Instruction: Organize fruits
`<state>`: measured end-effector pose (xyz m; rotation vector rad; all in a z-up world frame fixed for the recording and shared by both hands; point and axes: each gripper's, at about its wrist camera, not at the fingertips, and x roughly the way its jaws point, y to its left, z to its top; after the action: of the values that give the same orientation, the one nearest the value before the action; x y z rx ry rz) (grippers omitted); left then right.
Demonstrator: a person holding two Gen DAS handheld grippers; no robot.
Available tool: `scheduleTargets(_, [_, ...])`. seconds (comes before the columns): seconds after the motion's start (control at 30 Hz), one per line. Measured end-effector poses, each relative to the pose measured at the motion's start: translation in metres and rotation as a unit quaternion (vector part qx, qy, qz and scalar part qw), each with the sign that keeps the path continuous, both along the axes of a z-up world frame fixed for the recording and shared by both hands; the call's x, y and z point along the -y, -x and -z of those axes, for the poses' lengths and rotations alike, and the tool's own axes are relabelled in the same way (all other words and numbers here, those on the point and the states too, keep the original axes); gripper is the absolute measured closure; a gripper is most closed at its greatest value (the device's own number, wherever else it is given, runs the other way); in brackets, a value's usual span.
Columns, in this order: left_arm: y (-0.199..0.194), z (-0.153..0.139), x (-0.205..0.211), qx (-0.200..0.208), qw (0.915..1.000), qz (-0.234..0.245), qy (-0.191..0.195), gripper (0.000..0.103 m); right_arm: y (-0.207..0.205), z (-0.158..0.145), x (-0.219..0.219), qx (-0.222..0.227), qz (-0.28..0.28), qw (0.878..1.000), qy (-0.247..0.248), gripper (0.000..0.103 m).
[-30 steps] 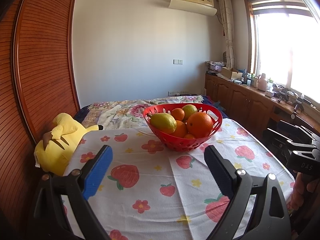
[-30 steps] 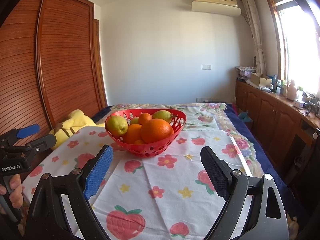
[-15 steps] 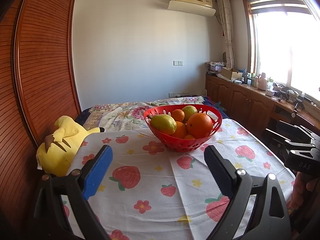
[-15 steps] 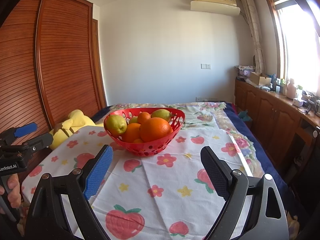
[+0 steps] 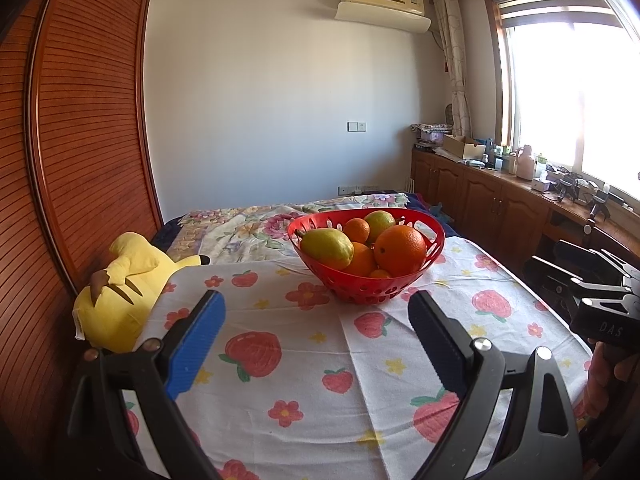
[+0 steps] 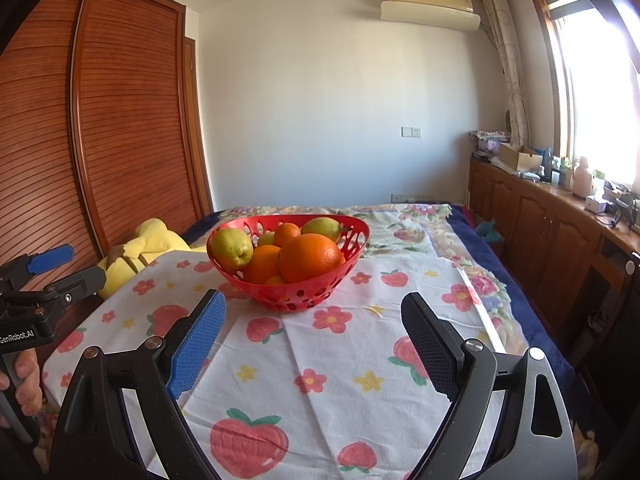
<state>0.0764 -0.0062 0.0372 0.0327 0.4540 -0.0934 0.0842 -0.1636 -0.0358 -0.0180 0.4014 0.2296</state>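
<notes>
1. Red basket (image 5: 366,288) full of fruit sits on the strawberry tablecloth (image 5: 304,364), toward the far end of the cloth, with a flowery bedspread (image 5: 248,224) showing behind it
2. In the basket: a big orange (image 5: 400,250) up front on the right in the left wrist view, a greenish-yellow pear (image 5: 326,248) lying on the left side, a small orange (image 5: 357,230) behind them and a green-yellow fruit (image 5: 380,220) at the back. More oranges are tucked underneath, can't count them properly
3. Left gripper (image 5: 316,320) is spread wide with nothing between its fingers, hovering over the cloth on the near side of the basket, well apart from it
4. Right gripper (image 6: 314,320) is the same deal: jaws wide apart, nothing held, aimed at the basket (image 6: 292,296) from the near side, not touching it
5. From the right wrist view the big orange (image 6: 310,258) is front and centre, with a pear (image 6: 231,247) on the left rim side
6. Yellow plush toy (image 5: 120,292) is lying at the left edge of the cloth against the wooden wardrobe (image 5: 80,160), away from the basket
7. Each camera catches the other gripper at the edge of the frame, held in a hand, low beside the table
</notes>
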Motion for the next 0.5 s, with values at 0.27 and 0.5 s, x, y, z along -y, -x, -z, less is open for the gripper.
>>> scheduleTargets(0.27, [-0.0002, -0.0001, 0.0001, 0.0, 1.0, 0.0, 0.0, 0.01, -0.0001, -0.0002, 0.0, 0.0, -0.001, 1.0, 0.0, 0.012])
scheduleTargets(0.5, [0.0002, 0.0005, -0.0005, 0.0, 1.0, 0.0, 0.0, 0.01, 0.0008, 0.0006, 0.001, -0.002, -0.002, 1.0, 0.001, 0.012])
